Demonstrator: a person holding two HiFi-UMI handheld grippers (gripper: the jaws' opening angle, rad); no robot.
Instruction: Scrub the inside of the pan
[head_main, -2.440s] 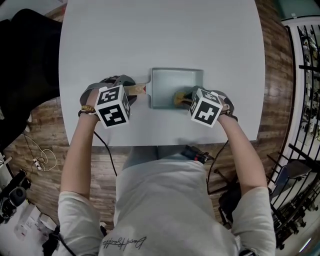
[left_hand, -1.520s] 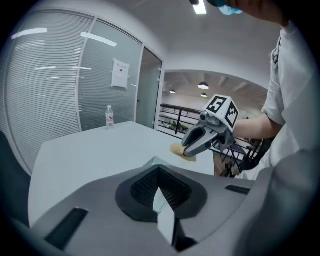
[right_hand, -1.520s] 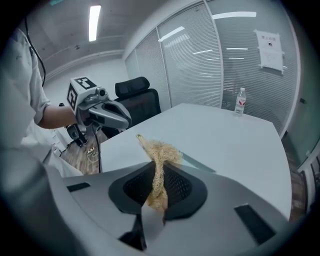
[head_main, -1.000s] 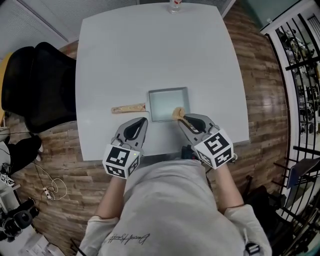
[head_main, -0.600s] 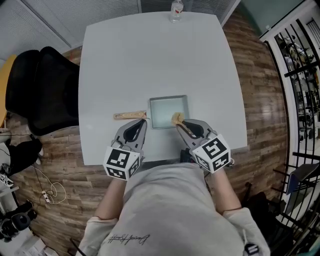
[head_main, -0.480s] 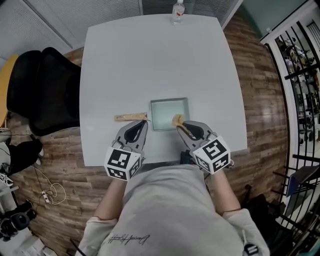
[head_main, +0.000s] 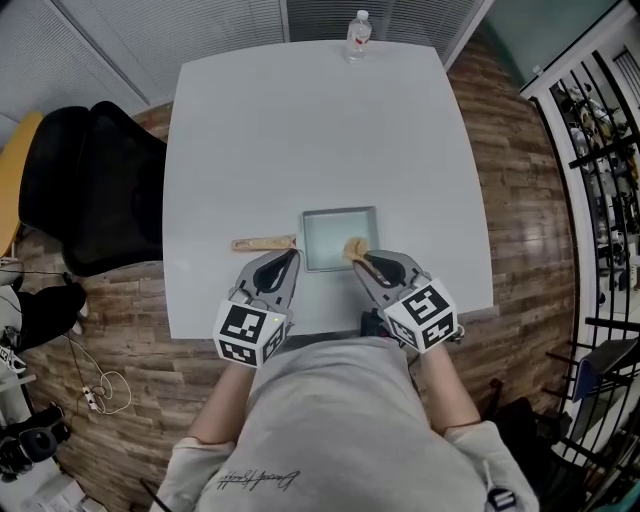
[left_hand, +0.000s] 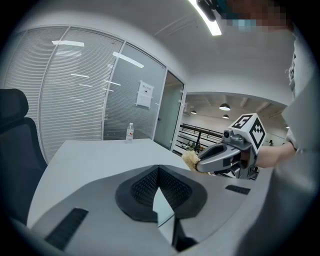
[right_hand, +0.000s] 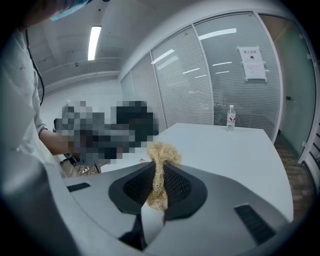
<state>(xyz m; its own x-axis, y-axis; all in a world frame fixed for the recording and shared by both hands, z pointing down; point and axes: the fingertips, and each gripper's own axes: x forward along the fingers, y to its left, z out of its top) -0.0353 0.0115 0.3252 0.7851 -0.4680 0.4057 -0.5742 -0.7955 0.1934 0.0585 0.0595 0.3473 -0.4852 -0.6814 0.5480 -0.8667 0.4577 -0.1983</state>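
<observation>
White table (head_main: 300, 130) w/ square pan (head_main: 335, 238) near front edge, water bottle (head_main: 358, 32) at far edge.

Pale grey pan (head_main: 338, 236), tan wooden handle (head_main: 265, 243), straw-yellow scrubber (head_main: 354, 247), white table (head_main: 300, 130), brown plank floor (head_main: 520, 200).

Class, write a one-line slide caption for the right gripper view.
Right gripper shut on a straw-coloured scrubber, with a white table and a distant water bottle beyond.

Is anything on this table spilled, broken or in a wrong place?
Nothing stands out. The pan sits flat on the table, the bottle stands upright at the far edge. The right tongs grip the scrubber; the left tongs are shut and empty.
</observation>
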